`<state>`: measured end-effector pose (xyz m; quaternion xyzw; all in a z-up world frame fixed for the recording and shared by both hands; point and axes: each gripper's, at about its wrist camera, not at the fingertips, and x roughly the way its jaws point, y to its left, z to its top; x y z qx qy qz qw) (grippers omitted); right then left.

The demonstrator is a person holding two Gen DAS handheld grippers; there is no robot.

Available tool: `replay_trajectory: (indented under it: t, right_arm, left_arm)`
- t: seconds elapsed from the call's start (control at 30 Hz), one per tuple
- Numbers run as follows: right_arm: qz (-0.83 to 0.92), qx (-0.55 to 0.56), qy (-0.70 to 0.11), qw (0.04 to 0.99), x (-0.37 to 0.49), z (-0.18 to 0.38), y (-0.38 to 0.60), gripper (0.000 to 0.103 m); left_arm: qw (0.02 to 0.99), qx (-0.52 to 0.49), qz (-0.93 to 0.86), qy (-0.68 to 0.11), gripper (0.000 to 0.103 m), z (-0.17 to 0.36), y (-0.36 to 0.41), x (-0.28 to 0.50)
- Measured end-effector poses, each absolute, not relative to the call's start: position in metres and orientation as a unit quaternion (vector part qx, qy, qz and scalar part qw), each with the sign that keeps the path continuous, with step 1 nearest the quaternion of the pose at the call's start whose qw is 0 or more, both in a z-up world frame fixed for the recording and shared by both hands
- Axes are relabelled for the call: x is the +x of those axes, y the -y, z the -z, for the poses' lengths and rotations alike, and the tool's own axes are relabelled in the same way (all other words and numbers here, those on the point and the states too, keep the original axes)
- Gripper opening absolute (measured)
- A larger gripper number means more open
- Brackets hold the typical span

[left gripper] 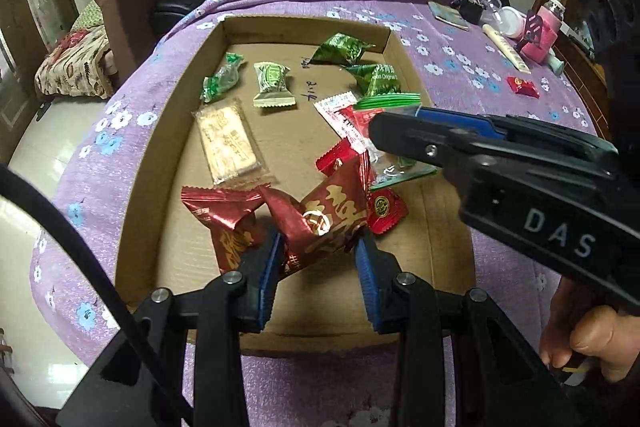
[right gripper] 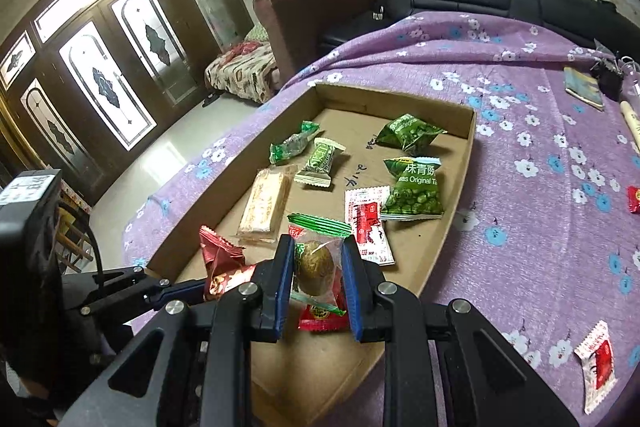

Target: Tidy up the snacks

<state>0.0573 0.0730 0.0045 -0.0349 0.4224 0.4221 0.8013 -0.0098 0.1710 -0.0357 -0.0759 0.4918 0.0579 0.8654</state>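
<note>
Blue pads of the left tool [left gripper: 320, 263] are pinched on a dark red foil snack pack [left gripper: 320, 219], held just clear of the floor of the cardboard tray [left gripper: 132, 211]. A second red foil pack [left gripper: 218, 213] lies touching it, just left of the tool's left finger. Ahead of the tool lie a clear-wrapped biscuit bar [left gripper: 230, 141] and green candies.

Right tool [right gripper: 316, 269] is clamped on a clear sachet holding a brown egg-shaped snack [right gripper: 316, 267], with a green-striped header showing past the fingertips. It hangs over the tray's near right part, above a small red sachet [right gripper: 322, 319]; a green pea packet [right gripper: 414, 187] lies beyond and right of the tool.

Judgement: both packs appear ready for placing. Advise lowering each until it rests on the cardboard before release, the red pack beside the other red one left of its tool. Risk: the two tools are near one another, so release one at a time. Two sachets remain on the purple cloth [right gripper: 540, 267], right of the tray.
</note>
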Motion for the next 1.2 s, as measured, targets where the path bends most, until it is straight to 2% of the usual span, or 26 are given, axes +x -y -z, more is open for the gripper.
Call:
replay_trajectory:
  t: [0.97, 1.2]
  right_arm:
    - [-0.413, -0.049, -0.442, 0.795, 0.073, 0.014, -0.077, 0.025]
    - [-0.415, -0.048, -0.442, 0.794, 0.073, 0.014, -0.077, 0.025]
  left_arm:
    - [0.849, -0.060, -0.064, -0.521, 0.040, 0.056, -0.162, 0.004]
    - [0.847, -0.059, -0.070, -0.524, 0.047, 0.057, -0.161, 0.005]
